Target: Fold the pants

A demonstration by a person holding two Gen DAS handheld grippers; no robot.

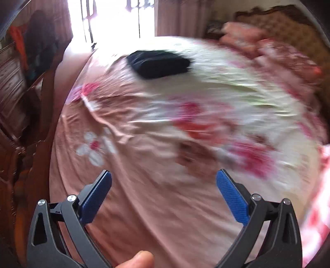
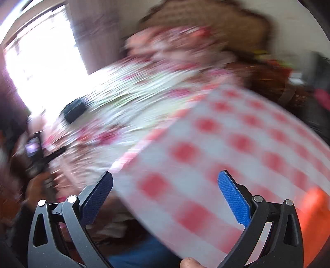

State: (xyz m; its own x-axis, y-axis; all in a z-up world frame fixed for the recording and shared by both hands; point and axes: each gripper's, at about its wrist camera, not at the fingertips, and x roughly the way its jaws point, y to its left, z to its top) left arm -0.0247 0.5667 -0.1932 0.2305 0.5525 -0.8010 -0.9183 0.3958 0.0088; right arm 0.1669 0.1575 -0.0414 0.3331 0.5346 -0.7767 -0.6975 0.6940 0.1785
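Observation:
A dark navy folded bundle, the pants, lies on the far part of the flowered bed sheet. My left gripper hangs open over the pink near part of the sheet, far from the bundle, nothing between its blue pads. The right wrist view is heavily blurred. There my right gripper is open and empty over a white cloth with red dots. The pants show small and dark at the left in that view.
Pink flowered pillows and a brown headboard sit at the far right of the bed. A dark wooden dresser stands along the left side. A bright window lies beyond the bed. Something orange shows at the lower right.

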